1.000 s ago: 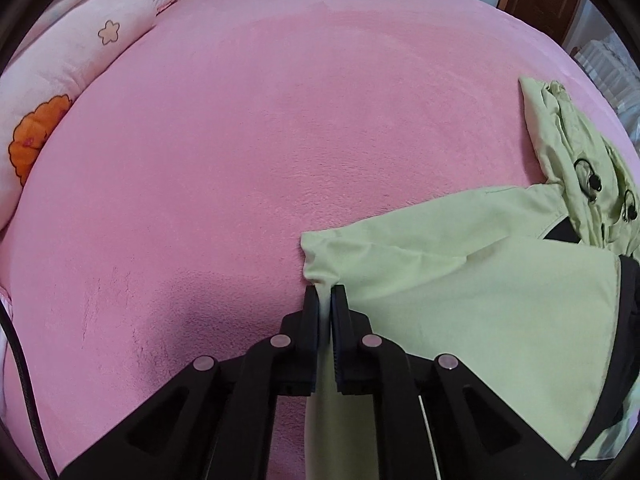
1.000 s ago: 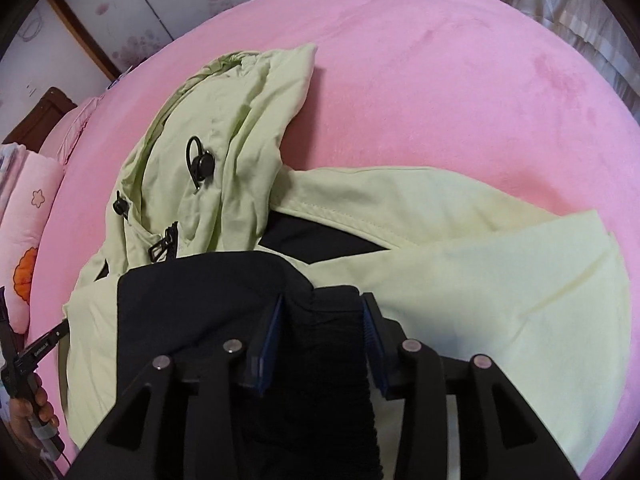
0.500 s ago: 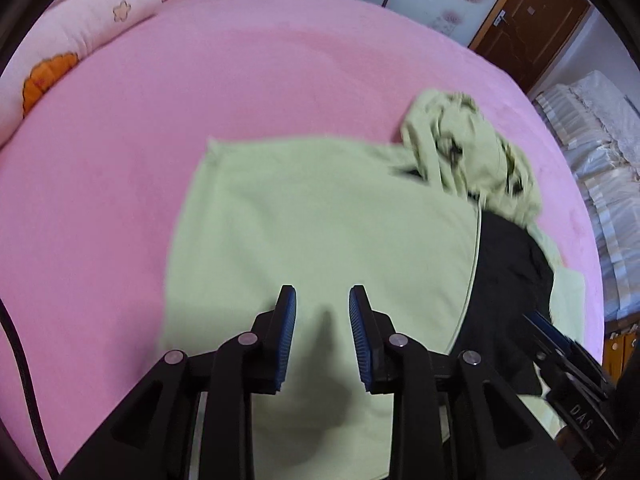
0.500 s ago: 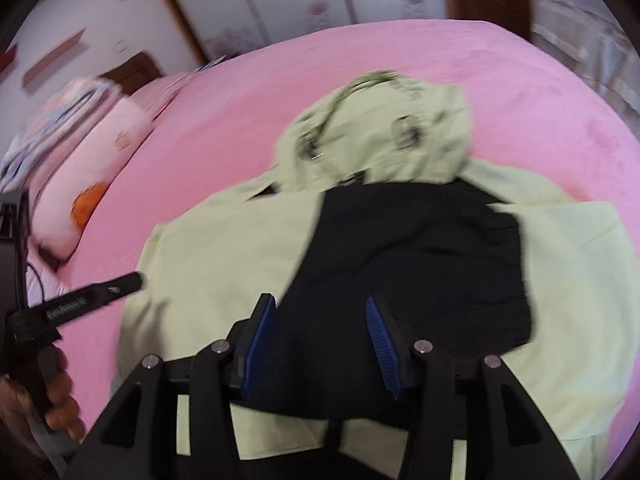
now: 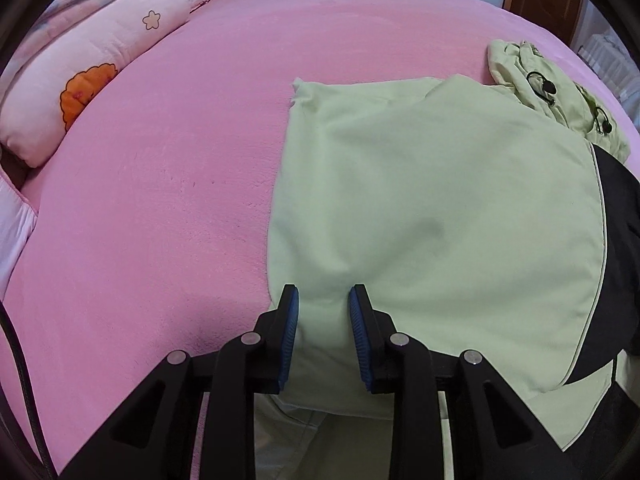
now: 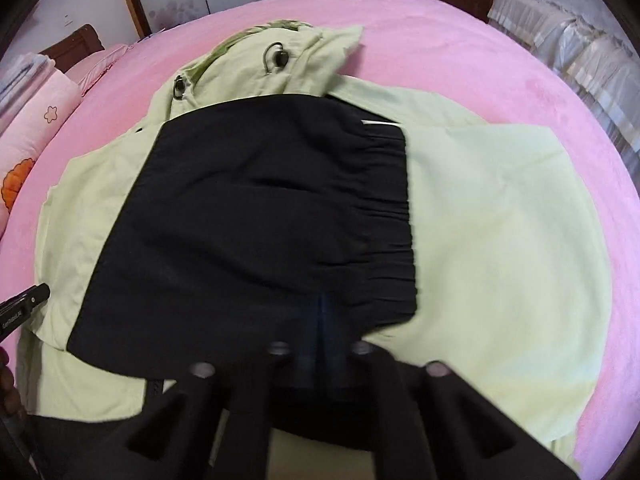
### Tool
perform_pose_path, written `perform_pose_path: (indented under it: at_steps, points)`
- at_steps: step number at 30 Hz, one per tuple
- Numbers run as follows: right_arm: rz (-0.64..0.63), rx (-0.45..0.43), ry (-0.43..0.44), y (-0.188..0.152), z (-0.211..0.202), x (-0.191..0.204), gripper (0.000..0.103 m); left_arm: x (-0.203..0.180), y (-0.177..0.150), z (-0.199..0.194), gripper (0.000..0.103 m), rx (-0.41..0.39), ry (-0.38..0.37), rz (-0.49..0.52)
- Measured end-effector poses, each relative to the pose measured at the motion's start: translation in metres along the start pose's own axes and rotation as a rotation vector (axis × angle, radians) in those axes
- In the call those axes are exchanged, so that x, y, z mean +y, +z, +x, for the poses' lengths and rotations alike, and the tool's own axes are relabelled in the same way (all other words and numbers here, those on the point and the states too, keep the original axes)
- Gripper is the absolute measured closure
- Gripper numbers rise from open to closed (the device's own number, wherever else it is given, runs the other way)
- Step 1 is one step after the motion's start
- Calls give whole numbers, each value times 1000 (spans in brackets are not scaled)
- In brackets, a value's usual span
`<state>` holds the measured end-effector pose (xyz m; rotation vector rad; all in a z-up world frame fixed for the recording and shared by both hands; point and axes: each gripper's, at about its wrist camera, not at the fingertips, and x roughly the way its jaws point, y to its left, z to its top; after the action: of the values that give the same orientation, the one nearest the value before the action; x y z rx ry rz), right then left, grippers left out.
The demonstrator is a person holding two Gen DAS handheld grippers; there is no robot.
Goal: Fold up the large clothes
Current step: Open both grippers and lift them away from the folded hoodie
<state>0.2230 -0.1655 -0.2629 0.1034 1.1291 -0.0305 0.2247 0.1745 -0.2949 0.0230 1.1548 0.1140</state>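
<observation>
1. Pink blanket [image 5: 168,184] covers the bed in your left wrist view, and the jacket [image 5: 432,208] lies flat on it to the right of centre, its pale green side up.
2. Your left claw [image 5: 323,336] hangs over the jacket's near left edge with its blue pads [image 5: 291,332] standing apart; green cloth shows in the gap, but the pads do not press it.
3. The hood [image 5: 556,92] lies bunched at the far right, with black cord toggles on it, and a black panel [image 5: 618,240] runs down the jacket's right edge. A pillow [image 5: 84,80] with an orange flower sits at the far left.
4. In your right wrist view the jacket [image 6: 500,240] spreads across the bed, hood [image 6: 280,60] at the far end, with a black piece [image 6: 256,224] with a gathered edge folded over its middle.
5. Your right claw [image 6: 320,328] is blurred; its blue pads sit together, closed, at the near edge of the black piece, and you cannot tell whether cloth is pinched.
6. The tip of the left claw [image 6: 24,304] shows at the left edge beside the jacket.
</observation>
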Motion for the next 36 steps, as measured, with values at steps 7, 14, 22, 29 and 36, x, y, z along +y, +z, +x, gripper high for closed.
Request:
perform_pose_path:
  at_steps: [7, 14, 22, 29, 36]
  points:
    - [61, 22, 48, 4, -30, 4, 98, -9, 3, -14, 76, 32, 33, -1]
    - [52, 3, 86, 8, -89, 4, 98, 0, 19, -84, 33, -1, 6, -19]
    - [75, -85, 108, 26, -181, -7, 70, -7, 27, -197, 21, -51, -70, -12]
    - [69, -145, 163, 29, -247, -17, 69, -7, 26, -289, 19, -87, -141, -17]
    - [11, -183, 204, 17, -290, -18, 63, -13, 4, -338, 19, -110, -129, -16]
